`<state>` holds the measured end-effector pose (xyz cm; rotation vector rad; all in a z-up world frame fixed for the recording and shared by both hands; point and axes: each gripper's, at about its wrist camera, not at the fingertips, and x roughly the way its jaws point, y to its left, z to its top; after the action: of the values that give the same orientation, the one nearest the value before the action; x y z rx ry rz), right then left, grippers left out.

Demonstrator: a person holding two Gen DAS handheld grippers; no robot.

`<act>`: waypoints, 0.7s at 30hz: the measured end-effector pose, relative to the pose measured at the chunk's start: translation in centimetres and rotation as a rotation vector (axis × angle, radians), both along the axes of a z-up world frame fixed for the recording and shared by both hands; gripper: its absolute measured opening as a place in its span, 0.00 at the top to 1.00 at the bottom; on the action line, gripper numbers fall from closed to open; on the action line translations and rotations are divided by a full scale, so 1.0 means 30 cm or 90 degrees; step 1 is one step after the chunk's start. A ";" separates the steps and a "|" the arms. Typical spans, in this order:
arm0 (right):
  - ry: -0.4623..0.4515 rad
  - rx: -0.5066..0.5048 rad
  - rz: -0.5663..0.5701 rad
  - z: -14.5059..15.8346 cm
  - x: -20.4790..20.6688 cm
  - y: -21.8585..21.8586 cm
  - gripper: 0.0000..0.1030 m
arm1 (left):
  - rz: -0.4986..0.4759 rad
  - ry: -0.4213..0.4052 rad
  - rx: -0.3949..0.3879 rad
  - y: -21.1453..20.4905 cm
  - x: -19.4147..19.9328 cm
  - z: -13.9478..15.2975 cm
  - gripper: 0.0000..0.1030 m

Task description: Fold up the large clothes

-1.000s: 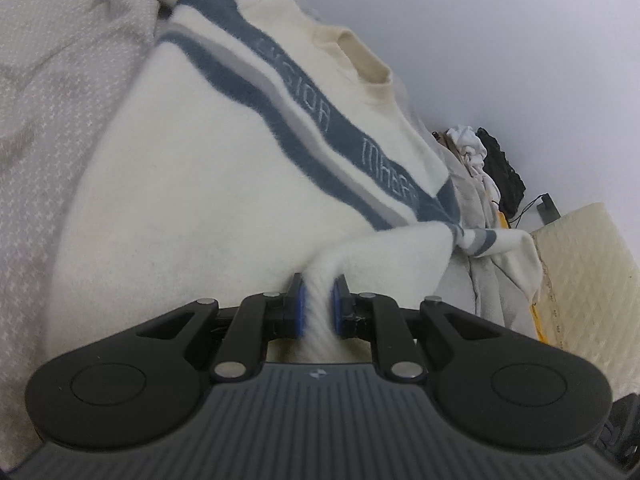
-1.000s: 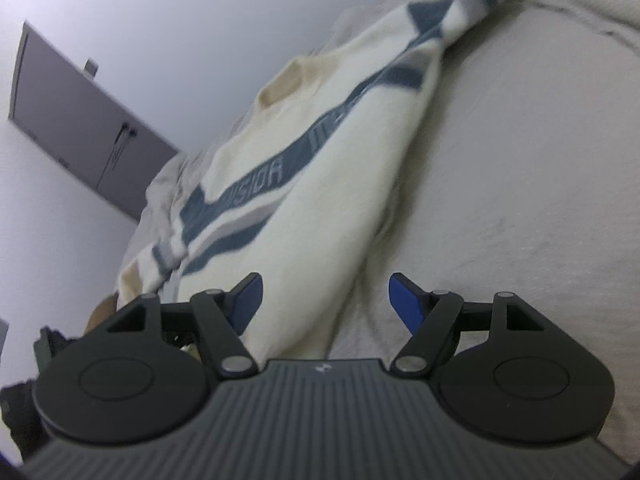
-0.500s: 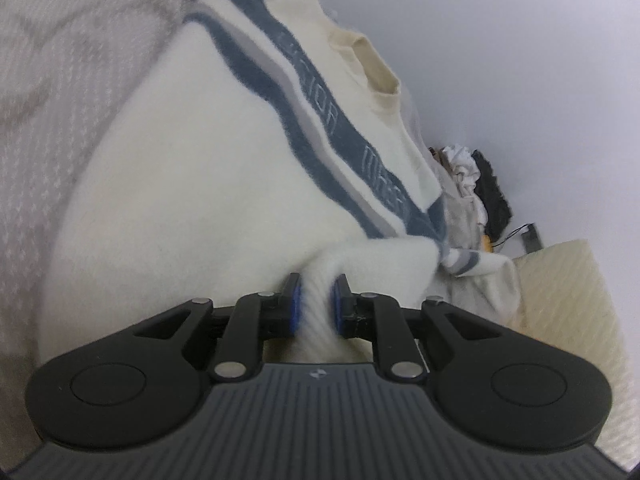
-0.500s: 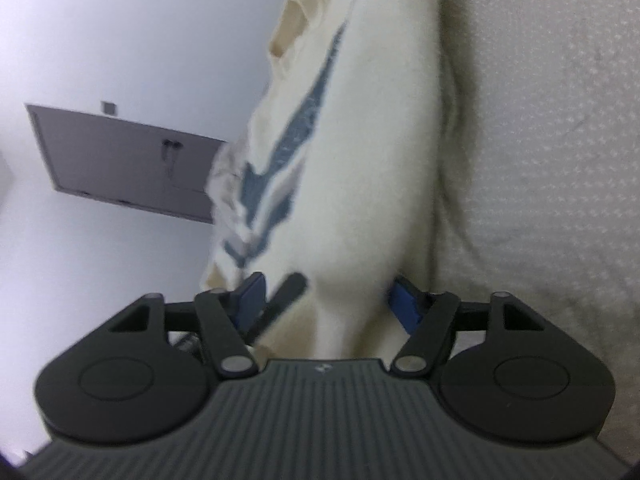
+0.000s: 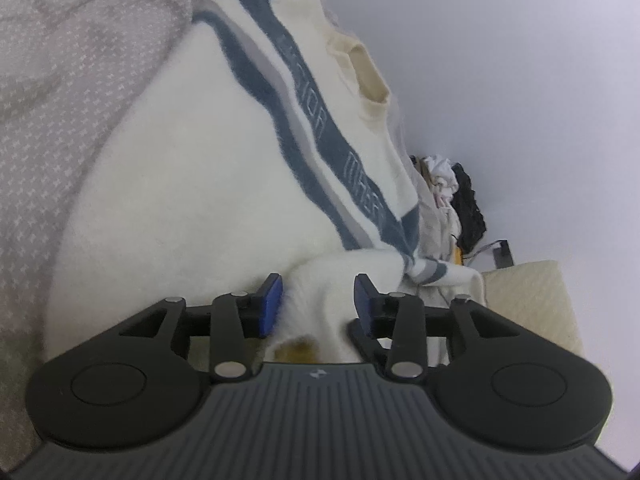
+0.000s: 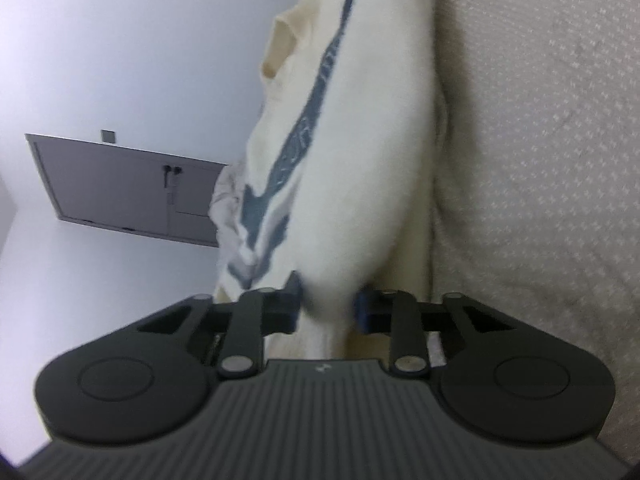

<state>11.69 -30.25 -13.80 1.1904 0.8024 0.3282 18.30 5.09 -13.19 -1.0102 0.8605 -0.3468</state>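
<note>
Pinching the cream fleece sweater with blue-grey stripe (image 6: 360, 160), the right gripper (image 6: 329, 308) has just closed; the left gripper (image 5: 318, 304) has just been opening around a fold, pads clear, sweater stretching ahead across the grey patterned bedcover (image 5: 60, 100).

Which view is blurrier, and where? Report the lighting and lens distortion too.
Right wrist view: blurrier, the cream sweater and right gripper smeared, door frame bowed by the fisheye. Left wrist view: sharper, sweater lettering legible, soft even light, no glare, faint shadow under the left gripper.
</note>
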 end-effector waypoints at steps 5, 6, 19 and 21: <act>-0.026 -0.101 0.015 0.110 -0.008 -0.002 0.85 | -0.006 -0.015 0.015 -0.005 -0.011 0.024 0.56; -0.034 -0.119 0.017 0.139 -0.018 -0.017 0.86 | -0.010 -0.021 0.015 -0.006 -0.017 0.031 0.56; 0.019 -0.500 0.038 0.371 -0.061 -0.212 0.88 | -0.129 -0.084 0.166 -0.183 -0.071 0.081 0.55; 0.068 -0.543 0.049 0.338 -0.055 -0.235 0.88 | -0.135 -0.088 0.195 -0.202 -0.077 0.082 0.56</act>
<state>10.02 -37.30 -3.65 0.3774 0.9465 -0.0330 15.98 -0.97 -10.72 -0.6068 0.8668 -0.4435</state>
